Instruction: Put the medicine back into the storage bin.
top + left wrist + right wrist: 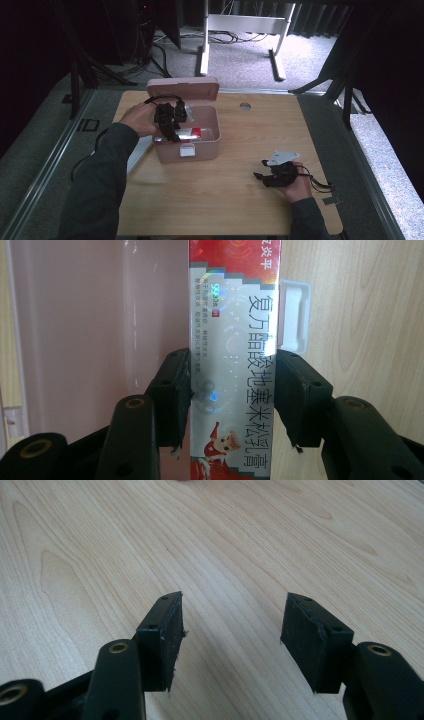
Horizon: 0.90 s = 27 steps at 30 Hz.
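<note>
Table: pale wood table (pixel 235 195), grey carpet around.
Carton: carton (pixel 235 365) lengthwise along left claw (pixel 232 400), gripped over pink box (pixel 200 150).
Right claw: right claw (pixel 232 640) wide, empty.

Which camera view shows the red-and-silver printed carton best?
The left gripper view: the red-and-silver printed carton stands close up between the left gripper jaws, its print readable. The high view shows it small inside the pink box.
</note>
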Tool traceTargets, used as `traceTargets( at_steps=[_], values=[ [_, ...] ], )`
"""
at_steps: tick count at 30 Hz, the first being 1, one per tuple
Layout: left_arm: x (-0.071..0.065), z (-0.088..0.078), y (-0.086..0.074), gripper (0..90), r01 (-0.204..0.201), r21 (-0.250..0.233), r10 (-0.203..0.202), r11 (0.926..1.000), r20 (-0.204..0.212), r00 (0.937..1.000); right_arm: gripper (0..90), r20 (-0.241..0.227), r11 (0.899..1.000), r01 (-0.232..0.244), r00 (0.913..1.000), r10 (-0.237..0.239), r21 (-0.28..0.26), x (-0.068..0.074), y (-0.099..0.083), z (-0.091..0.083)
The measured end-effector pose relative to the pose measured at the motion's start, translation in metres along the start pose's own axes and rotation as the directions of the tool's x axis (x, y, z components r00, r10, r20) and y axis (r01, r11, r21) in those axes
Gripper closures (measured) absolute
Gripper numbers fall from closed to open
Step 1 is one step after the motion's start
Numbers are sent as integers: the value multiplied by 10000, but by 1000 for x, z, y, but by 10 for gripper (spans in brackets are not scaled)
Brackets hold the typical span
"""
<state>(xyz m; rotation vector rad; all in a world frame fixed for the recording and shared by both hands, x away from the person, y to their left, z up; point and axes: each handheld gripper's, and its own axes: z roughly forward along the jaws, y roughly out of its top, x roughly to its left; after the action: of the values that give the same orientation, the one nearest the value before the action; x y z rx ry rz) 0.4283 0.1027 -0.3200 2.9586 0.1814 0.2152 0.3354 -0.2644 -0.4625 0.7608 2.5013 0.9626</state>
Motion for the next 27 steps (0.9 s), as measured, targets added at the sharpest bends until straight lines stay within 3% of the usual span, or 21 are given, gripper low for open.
traceTargets(
  at_steps=[15,27],
  values=[
    [2,7,4,515,33,117,-32,9999,-50,10000,412,-7,10000,-20,10000,20,45,1,0,1],
    [5,8,4,514,95,-52,-95,9999,-85,9999,411,-16,10000,0,10000,0,73,1,-1,1]
  ],
)
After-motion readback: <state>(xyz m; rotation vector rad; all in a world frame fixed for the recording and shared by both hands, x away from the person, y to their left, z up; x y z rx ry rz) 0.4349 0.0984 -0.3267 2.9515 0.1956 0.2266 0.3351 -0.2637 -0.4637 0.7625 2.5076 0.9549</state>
